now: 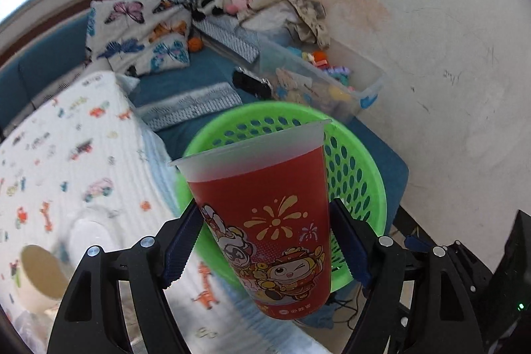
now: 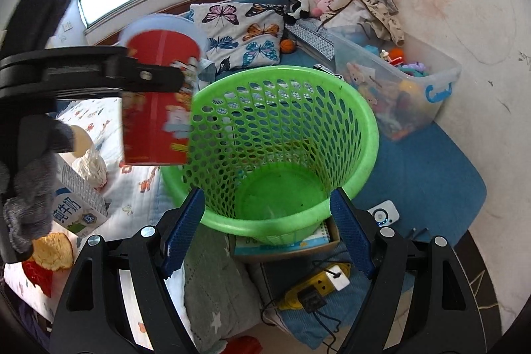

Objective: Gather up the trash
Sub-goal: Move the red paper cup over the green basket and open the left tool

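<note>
While my left gripper (image 1: 265,251) clamps the red cup (image 1: 262,218) beside the green basket (image 2: 365,135), my right gripper (image 2: 267,234) gapes empty over a cluttered blue bed (image 2: 431,168) by a stained wall (image 2: 464,5).

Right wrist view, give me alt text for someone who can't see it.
An empty green basket sits ahead of the open right gripper. At left, the left gripper holds a red cup beside the basket's rim. A milk carton lies on the bed nearby.
</note>
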### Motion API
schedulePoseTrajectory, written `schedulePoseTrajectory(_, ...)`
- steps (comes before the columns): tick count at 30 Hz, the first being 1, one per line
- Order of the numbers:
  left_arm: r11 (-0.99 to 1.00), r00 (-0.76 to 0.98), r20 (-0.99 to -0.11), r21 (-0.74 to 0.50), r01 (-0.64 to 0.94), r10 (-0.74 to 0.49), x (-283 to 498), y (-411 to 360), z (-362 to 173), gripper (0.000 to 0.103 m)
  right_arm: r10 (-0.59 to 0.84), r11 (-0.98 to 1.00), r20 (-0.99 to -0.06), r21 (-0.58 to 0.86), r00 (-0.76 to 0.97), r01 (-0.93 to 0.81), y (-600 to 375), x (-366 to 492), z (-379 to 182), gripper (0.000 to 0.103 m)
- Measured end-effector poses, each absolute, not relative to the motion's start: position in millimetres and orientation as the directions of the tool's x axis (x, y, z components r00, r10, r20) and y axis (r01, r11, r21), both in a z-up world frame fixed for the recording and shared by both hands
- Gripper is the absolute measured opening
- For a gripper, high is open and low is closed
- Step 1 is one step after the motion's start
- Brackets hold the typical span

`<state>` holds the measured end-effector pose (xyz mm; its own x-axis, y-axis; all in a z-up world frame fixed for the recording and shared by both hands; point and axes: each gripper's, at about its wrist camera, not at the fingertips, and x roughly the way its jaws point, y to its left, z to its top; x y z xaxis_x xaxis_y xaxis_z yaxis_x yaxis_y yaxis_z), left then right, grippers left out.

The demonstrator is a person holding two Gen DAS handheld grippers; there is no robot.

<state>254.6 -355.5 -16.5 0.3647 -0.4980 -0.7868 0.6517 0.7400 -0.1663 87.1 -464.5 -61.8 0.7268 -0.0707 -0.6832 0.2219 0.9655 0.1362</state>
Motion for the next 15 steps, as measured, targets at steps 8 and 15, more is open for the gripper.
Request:
schedulePoseTrajectory(8, 0.751, 0.309, -0.822, -0.2, 0.63, -0.478, 257.5, -367.3, -38.8, 0.076, -0.07, 0.961, -0.693, 0.145, 0.717, 0.234, -465.7, 79.4, -67.3, 0.078)
schedulePoseTrajectory(15, 0.734, 0.344, -0.785, -0.196, 0.651, -0.515, 239.6, -351.2, -16.6, 0.076, -0.058, 0.966, -0.682, 0.146, 0.729, 0.213, -456.8, 71.0, -61.0, 0.078)
